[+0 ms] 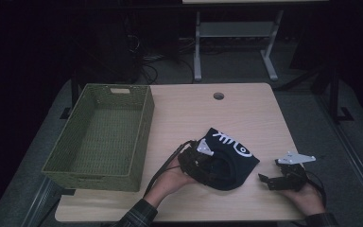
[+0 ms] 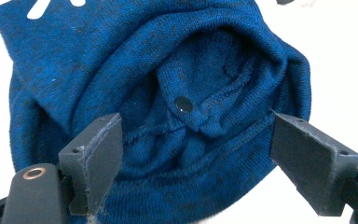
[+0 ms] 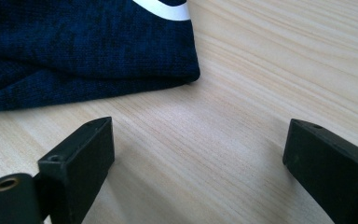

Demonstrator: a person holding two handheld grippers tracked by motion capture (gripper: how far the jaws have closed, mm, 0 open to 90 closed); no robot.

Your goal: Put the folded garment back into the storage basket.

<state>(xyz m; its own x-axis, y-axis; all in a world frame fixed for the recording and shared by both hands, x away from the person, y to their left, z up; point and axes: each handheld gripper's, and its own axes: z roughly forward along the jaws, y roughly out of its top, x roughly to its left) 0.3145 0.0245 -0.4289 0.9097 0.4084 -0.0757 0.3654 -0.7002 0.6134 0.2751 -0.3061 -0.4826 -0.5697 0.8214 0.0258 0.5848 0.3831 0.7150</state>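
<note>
High view: dark blue knit hat near the desk's front edge, right of the green basket.
Your left gripper stands spread at the hat's opening, clamping nothing; your right gripper gapes over bare wood beside it. Expect soft, light, floppy fabric: pinch the doubled brim, not the crown.

I am seeing 2 black hand-held grippers. The left gripper, at lower centre of the high view, is carrying a grey 3-cornered plate and trailing a black cable toward the lower left. The right gripper, at lower right, is wearing the same plate. Its jaws are blocky, matte black, with small screw holes and a brass-ringed hole at bottom left. A plaid sleeve is showing at the bottom edge.
</note>
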